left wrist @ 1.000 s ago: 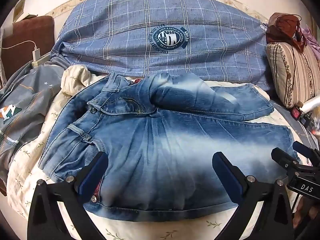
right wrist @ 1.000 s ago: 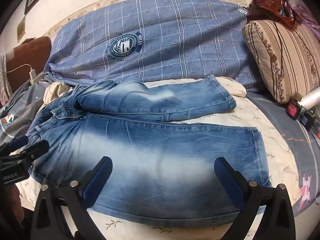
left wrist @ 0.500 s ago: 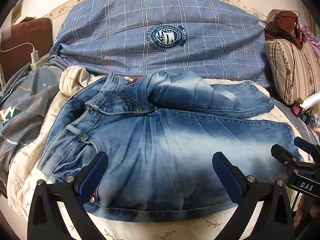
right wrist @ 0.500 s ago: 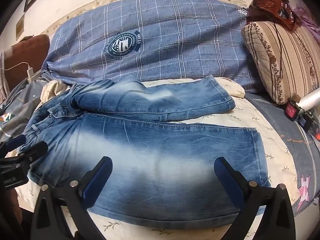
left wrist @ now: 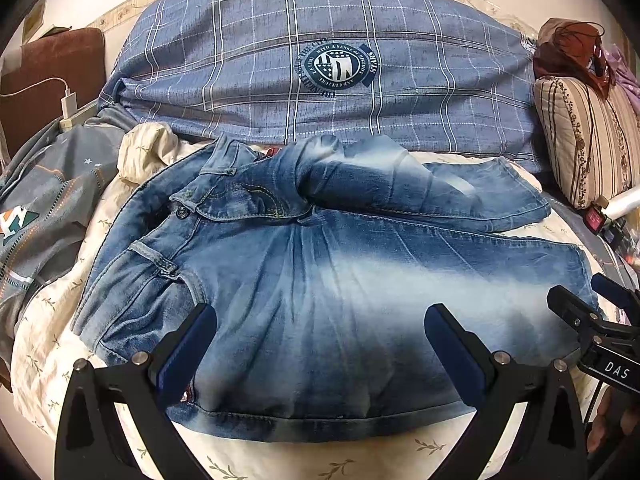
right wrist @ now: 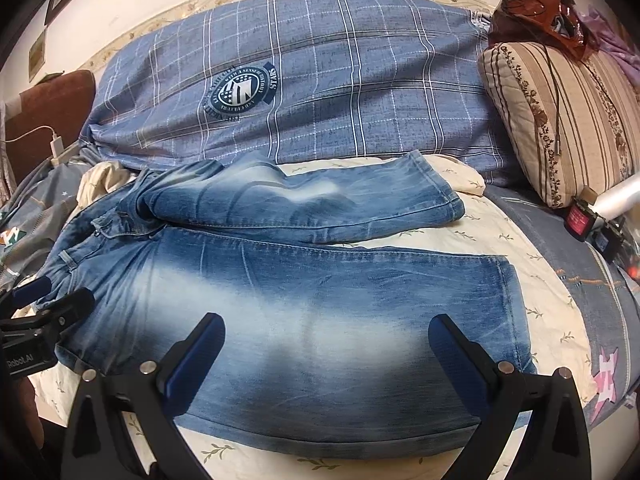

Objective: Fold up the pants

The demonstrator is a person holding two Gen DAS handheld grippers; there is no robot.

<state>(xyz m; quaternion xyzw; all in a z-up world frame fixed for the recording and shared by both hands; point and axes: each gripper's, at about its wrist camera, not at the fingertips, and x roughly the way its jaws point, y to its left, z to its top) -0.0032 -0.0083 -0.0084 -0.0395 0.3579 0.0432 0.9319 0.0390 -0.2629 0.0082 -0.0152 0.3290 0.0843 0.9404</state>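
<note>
The jeans (left wrist: 328,288) lie spread across the middle of both frames on the bed (right wrist: 516,240), waistband toward the left of the picture, hems toward the right. One leg runs along the lower half of the frame; the other lies above it, angled apart and a little rumpled near the crotch, just below the checked quilt (left wrist: 320,72).

The step in hand looks like the first fold, laying one leg over the other. To do it well, each tool should bite the near edge of the lower leg cleanly, taking both layers of denim, one near the waist and one near the hem, then lift and carry together so the cloth stays taut (denim is stiff and heavy, so a shallow pinch may slip). The upper leg would fold neater if its wrinkle were flattened first.

The left tool (left wrist: 320,344) hovers low over the seat and thigh, its blue pads spread wide and holding nothing. The right tool (right wrist: 326,356) hangs the same way over the knee and calf, also wide and empty. Each shows at the edge of the other's view, level and pointing across the bed toward the quilt.
</note>
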